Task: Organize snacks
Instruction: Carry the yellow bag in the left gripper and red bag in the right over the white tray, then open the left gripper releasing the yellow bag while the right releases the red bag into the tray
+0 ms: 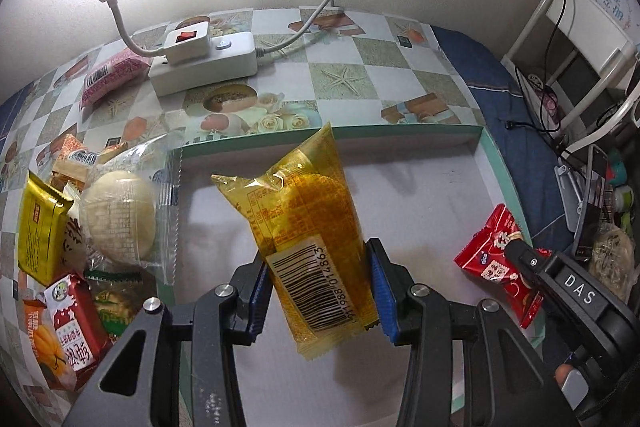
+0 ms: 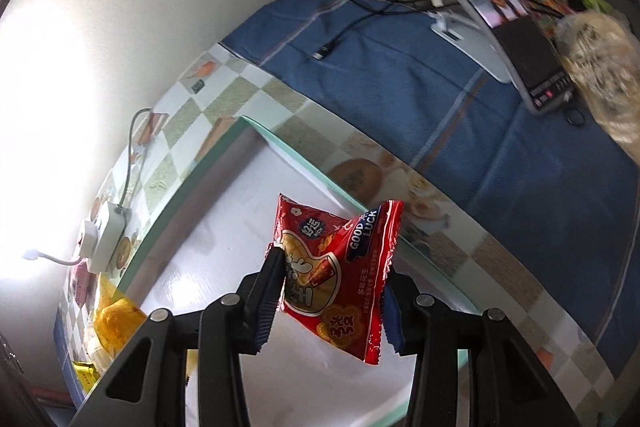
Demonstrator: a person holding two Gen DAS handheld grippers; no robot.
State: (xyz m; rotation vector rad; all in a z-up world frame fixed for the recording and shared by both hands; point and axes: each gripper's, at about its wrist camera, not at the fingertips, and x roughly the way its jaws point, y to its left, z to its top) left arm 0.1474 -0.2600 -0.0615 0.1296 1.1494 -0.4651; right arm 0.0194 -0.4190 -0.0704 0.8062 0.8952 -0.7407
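My left gripper [image 1: 318, 293] is shut on a yellow see-through snack packet [image 1: 304, 219] with a barcode label, held above the white floor of a shallow box with a green rim [image 1: 494, 163]. My right gripper [image 2: 332, 301] is shut on a red peanut packet [image 2: 340, 267] over the same box [image 2: 296, 163]. In the left wrist view that red packet [image 1: 486, 251] and the right gripper [image 1: 532, 267] show at the right edge of the box. The yellow packet [image 2: 114, 319] appears at the lower left of the right wrist view.
A pile of snacks lies left of the box: a round pastry in clear wrap [image 1: 120, 215], a gold packet [image 1: 40, 231], a red-and-white packet [image 1: 74, 323]. A pink packet [image 1: 110, 73] and white power strip with lamp [image 1: 204, 61] sit behind. A phone on a stand [image 2: 500, 27] is on the blue cloth.
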